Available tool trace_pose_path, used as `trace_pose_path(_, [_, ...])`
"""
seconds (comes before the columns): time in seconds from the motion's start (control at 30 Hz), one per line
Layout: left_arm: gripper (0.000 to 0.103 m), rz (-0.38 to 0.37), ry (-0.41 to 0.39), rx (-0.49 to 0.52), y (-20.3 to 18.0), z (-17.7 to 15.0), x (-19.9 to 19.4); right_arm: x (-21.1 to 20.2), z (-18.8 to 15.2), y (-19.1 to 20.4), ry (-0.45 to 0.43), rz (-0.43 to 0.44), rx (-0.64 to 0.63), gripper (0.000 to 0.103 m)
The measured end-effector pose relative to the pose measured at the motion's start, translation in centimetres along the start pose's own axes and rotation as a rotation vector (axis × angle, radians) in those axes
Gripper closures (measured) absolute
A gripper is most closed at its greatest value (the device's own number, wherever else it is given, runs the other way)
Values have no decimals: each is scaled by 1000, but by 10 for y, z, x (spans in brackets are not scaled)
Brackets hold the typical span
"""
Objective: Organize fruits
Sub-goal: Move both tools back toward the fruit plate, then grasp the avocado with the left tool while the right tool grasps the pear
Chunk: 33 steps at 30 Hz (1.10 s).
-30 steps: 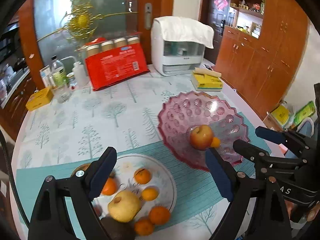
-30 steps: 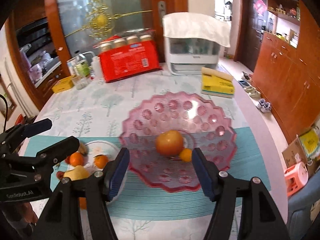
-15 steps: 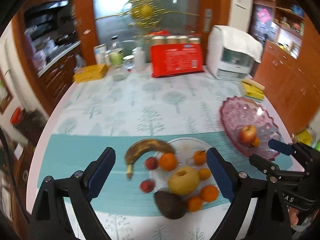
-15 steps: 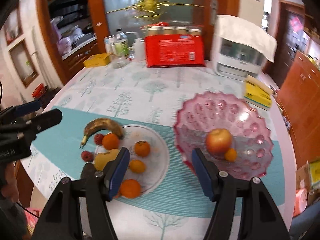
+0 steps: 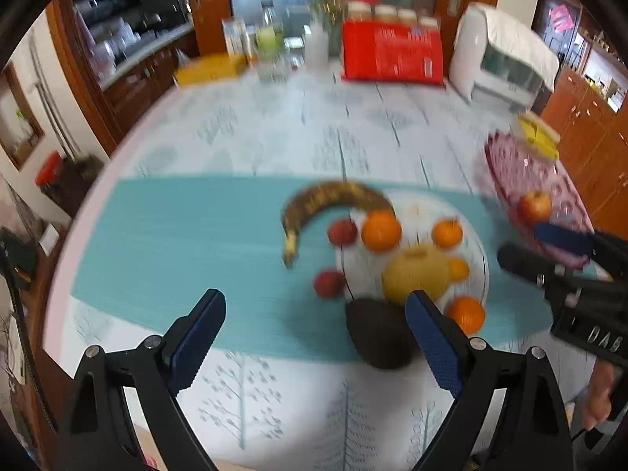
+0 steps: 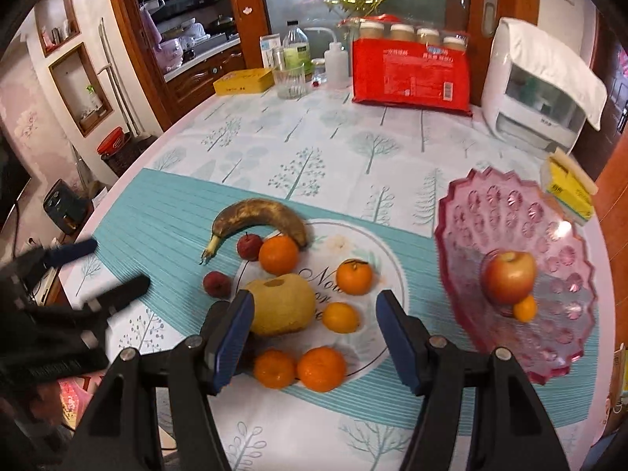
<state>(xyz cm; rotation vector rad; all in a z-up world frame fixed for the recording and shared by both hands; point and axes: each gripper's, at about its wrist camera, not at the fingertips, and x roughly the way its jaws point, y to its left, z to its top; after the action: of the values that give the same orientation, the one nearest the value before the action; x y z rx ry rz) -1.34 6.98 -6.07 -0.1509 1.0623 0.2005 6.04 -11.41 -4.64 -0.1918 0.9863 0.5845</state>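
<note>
Two hand-held grippers hover above a table [image 6: 314, 145] covered in a tree-print cloth, and we hold one in each hand. Our right gripper [image 6: 314, 327] has its blue-padded jaws spread wide, with nothing between them. Directly ahead of it lies a white plate [image 6: 386, 274] on a teal placemat [image 6: 157, 212]. Just beyond its left finger sits a large yellow pear [image 6: 280, 304]. Between the fingers, slightly ahead, is a small yellow-orange citrus [image 6: 340, 317]. Two mandarins [image 6: 298, 369] rest at the near edge of the plate, close below the gap. Farther ahead we see another mandarin [image 6: 354, 276], a bigger orange [image 6: 278, 255], and a browned banana [image 6: 259, 216] curving over the far left rim. Two small red fruits [image 6: 217, 283] lie ahead to the left, one of them off the plate on the mat. To the right of this gripper stands a pink glass bowl [image 6: 490, 204] holding a red apple [image 6: 508, 276] with a small orange fruit touching it.

Our left gripper [image 5: 316, 339] is also spread wide and empty. This view is blurred. A dark avocado [image 5: 378, 333] lies just inside its right finger, and the plate sits ahead to the right.
</note>
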Motion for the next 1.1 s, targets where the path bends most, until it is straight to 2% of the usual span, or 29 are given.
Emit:
trace_pose_path(0.13, [11, -66, 85, -22, -7, -14, 28, 14, -4, 0, 32, 20, 15, 38])
trace_pose_path(0.3, [11, -104, 151, -49, -19, -26, 59, 28, -10, -1, 60, 30, 24, 38])
trace_pose_path(0.47, [20, -160, 167, -90, -22, -29, 75, 39, -13, -2, 85, 55, 39, 38])
trace_pose_path(0.63, [25, -218, 179, -145, -19, -29, 87, 45, -14, 1, 99, 73, 30, 38])
trace_pose_path(0.83, [40, -283, 212, -169, -24, -32, 102, 57, -11, 6, 121, 89, 24, 38])
trace_pose_path(0.97, [41, -318, 208, -194, -18, -33, 103, 66, -9, 9, 140, 100, 18, 38])
trace_pose_path(1.1, [41, -277, 202, -171, -15, -35, 100, 76, -9, 12, 166, 110, 12, 38])
